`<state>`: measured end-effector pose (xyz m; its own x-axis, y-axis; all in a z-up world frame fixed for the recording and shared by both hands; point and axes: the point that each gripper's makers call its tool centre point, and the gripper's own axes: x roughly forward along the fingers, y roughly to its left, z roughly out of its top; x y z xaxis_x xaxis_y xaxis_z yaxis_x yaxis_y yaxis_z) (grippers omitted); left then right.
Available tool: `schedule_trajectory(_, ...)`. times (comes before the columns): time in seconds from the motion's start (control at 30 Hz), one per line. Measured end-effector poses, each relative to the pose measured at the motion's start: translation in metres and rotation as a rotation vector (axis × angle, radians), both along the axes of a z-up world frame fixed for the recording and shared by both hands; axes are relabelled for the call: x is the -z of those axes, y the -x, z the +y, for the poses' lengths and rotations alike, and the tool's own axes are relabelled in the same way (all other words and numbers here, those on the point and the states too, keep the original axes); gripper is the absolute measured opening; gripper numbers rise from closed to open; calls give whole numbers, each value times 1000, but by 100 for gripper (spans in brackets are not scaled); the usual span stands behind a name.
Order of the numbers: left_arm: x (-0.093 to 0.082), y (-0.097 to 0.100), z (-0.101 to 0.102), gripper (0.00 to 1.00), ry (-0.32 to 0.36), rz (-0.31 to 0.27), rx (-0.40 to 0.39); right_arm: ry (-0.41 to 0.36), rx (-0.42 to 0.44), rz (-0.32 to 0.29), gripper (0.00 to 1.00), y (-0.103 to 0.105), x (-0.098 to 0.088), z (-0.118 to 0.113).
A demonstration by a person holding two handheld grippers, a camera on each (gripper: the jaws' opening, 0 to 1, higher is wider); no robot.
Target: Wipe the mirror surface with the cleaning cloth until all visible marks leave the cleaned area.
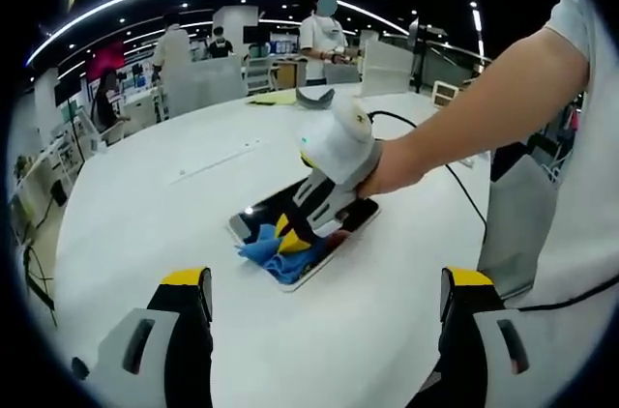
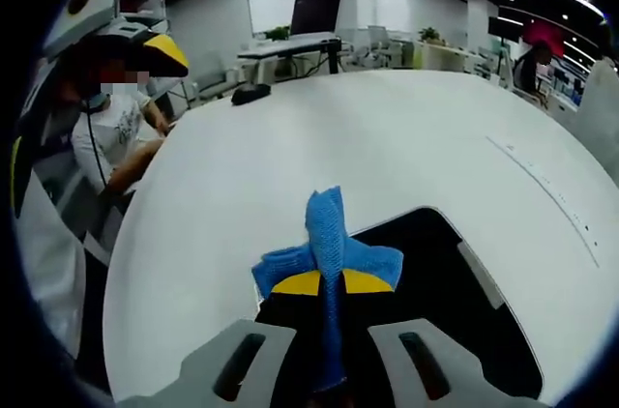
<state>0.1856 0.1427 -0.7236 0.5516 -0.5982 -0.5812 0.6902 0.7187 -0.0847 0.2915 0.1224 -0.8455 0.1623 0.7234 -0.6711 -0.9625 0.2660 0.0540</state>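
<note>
Left gripper view: the left gripper (image 1: 324, 316), jaws apart and empty, hovers over a white table (image 1: 145, 215). Beyond, the right gripper (image 1: 314, 215) presses a blue cloth (image 1: 276, 248) onto a flat dark mirror (image 1: 363, 215). People stand behind.

Right gripper view: jaws clamp the cloth (image 2: 329, 253) over the mirror (image 2: 435, 273); a monitor (image 2: 317, 4) stands far off.

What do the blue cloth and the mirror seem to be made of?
Cloth: soft, ribbed, matte fabric, probably microfibre, bunched in folds in the right gripper. Mirror: flat and glossy, looks like glass, dark with a pale rim, lying on the white table.
</note>
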Motion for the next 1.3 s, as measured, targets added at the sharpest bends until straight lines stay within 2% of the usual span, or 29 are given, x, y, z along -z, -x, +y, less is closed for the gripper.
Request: schedule_trajectory(1.3, -5, 13, -3, 99, -5, -9, -19, -21, -40, 8, 1, 26, 0, 2)
